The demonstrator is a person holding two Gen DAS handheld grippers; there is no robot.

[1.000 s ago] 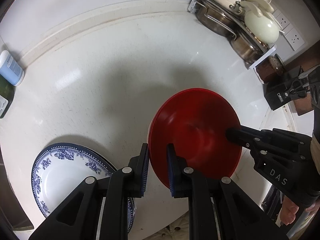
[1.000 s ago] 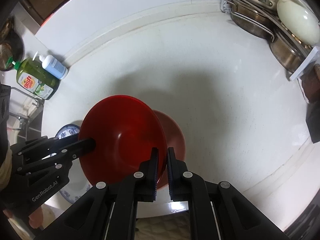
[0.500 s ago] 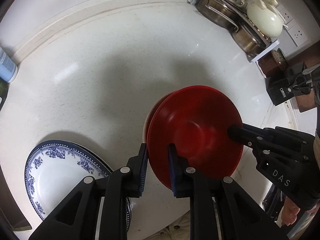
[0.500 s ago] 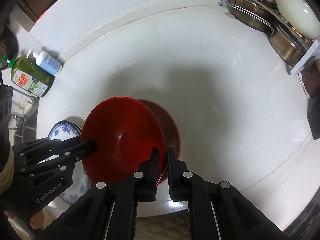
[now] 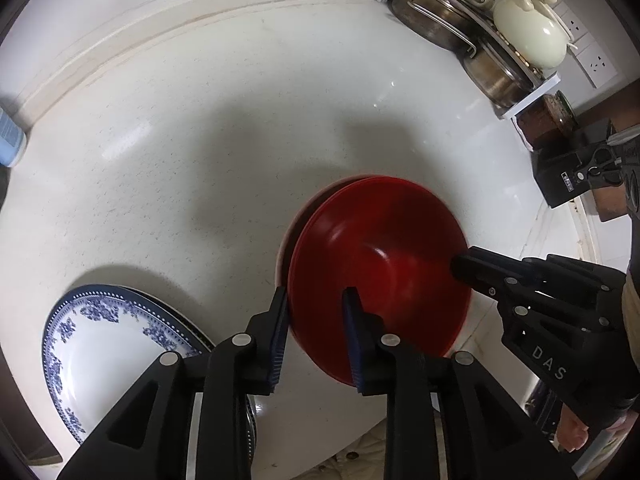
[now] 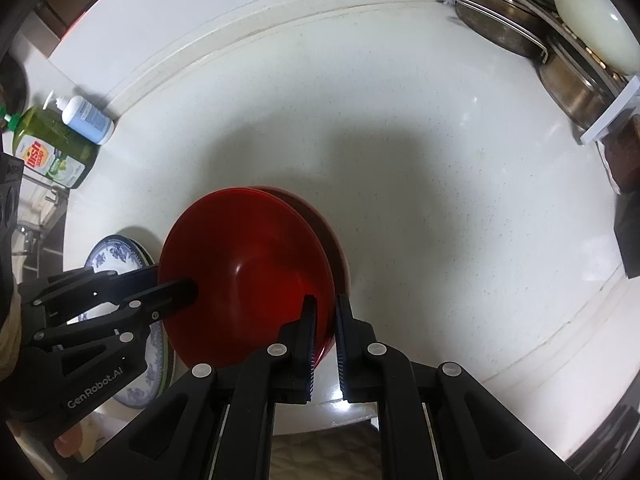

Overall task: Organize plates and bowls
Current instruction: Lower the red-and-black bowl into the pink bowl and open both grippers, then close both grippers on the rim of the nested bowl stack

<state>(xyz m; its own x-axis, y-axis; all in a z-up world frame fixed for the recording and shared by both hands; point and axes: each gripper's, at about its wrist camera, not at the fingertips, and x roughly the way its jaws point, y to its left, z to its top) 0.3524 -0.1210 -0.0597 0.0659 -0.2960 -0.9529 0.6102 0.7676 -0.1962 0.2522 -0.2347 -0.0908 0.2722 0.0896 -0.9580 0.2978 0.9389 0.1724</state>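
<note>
The red bowl hides nearly all of the lower bowl. The blue bottle is cut off at the left edge.

Probably a home kitchen: white countertop, dish soap bottle, racked steel pans.

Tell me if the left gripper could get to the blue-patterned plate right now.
Probably not yet: the left gripper straddles the red bowl's rim. The blue-patterned plate lies uncovered beside it on the counter.

Left claw parted, right claw narrow.
</note>
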